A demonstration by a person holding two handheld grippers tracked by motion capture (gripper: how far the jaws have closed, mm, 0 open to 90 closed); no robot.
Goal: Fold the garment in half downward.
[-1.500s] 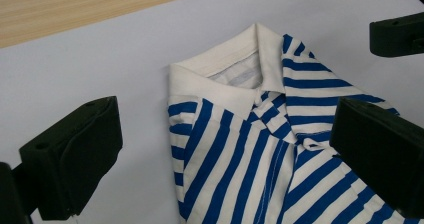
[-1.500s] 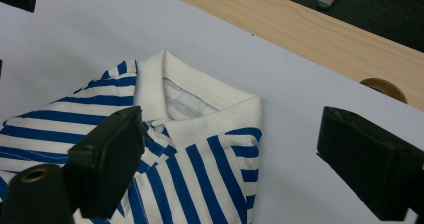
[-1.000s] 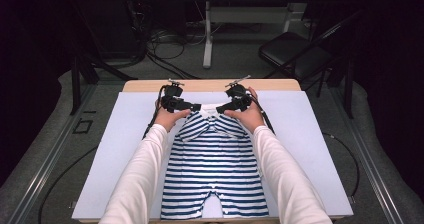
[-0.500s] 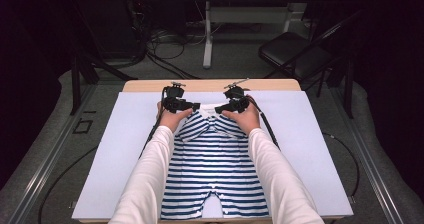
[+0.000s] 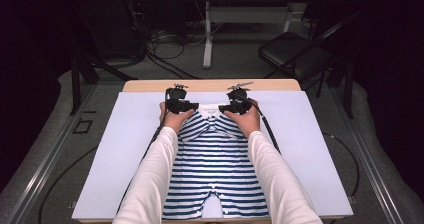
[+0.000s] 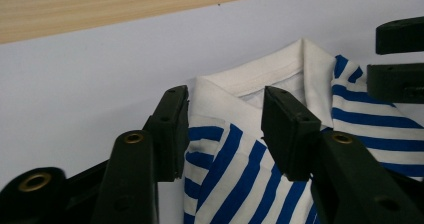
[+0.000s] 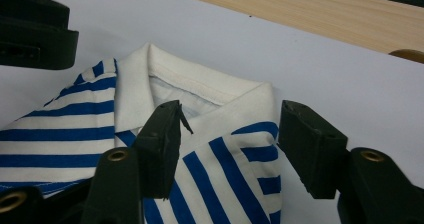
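Left gripper (image 6: 225, 129) jaws apart astride striped romper's (image 5: 215, 169) left shoulder beside white collar (image 6: 260, 79), right gripper (image 7: 227, 144) likewise spread over right shoulder, nothing grasped

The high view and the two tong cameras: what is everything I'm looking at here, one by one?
Blue-and-white striped baby romper with white collar: one, flat on the mat, collar toward the far edge.
Pale lilac mat: one, covering most of the table.
Light wooden table: one, its far edge bare beyond the mat.
Black folding chair: one, on the floor at the far right.
White table leg: one, on the floor beyond the table.
Black cables: several, on the floor at the far left.
White sleeves: two, entering from the bottom.
Left tongs: black, open, straddling the romper's shoulder.
Right tongs: black, open, straddling the other shoulder.
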